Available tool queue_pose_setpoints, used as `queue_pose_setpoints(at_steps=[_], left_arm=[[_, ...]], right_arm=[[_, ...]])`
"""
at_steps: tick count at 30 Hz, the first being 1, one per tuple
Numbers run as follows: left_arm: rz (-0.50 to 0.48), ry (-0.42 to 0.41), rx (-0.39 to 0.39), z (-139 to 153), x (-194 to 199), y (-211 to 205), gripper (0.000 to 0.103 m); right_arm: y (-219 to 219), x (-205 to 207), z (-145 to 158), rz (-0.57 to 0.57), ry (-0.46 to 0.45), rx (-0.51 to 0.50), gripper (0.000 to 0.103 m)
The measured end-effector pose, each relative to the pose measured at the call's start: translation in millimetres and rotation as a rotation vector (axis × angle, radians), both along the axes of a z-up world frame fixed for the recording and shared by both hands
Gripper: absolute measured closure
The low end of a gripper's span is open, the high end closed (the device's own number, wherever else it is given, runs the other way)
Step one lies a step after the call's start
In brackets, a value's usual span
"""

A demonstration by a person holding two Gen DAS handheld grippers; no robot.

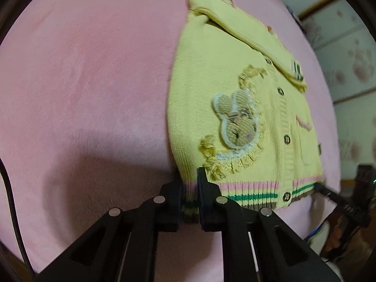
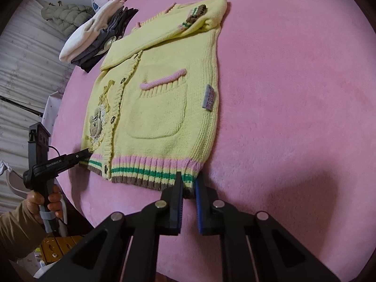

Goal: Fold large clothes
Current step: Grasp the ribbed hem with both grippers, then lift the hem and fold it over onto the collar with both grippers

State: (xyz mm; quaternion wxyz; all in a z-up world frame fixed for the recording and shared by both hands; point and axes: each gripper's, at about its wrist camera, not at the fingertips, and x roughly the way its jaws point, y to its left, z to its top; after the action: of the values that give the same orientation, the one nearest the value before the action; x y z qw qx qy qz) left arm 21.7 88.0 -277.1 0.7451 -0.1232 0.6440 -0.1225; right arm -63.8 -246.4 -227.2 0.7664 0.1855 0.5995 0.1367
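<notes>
A yellow knit cardigan with a bunny patch and a striped pink, green and brown hem lies flat on the pink blanket, both sleeves folded across its chest. My left gripper is shut on the hem's left corner. In the right wrist view the cardigan shows its pocket side. My right gripper is shut on the hem's right corner. The left gripper also shows there at the other hem corner.
A stack of folded clothes sits beyond the cardigan at the blanket's far left edge. A padded jacket lies further back. The blanket's edge drops off to the left of the hem.
</notes>
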Motion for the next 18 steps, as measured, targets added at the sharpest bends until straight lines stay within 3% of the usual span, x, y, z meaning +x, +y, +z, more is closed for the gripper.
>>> queue_pose_setpoints(at_steps=[3,8,13,18], left_arm=[[-0.030,-0.015,-0.012,19.6,4.6,-8.9,0.096],[0.008,-0.013,-0.164,57.1,25.6,-11.9,0.096],[0.091,-0.092,-0.285,94.8,69.0,-9.3,0.096],[0.222,-0.148,-0.342,98.3,130.8,6.9,0.096]], right_arm=[[-1.5,2.3,16.7,0.008,-0.030,-0.003,0.095],[-7.0,15.3,54.2,-0.003,-0.098,0.043,0.096],[-9.7,45.6,89.5,-0.045,-0.193,0.099,0.096],[-25.0,101.8,104.3,-0.162,-0.263,0.181,0.096]])
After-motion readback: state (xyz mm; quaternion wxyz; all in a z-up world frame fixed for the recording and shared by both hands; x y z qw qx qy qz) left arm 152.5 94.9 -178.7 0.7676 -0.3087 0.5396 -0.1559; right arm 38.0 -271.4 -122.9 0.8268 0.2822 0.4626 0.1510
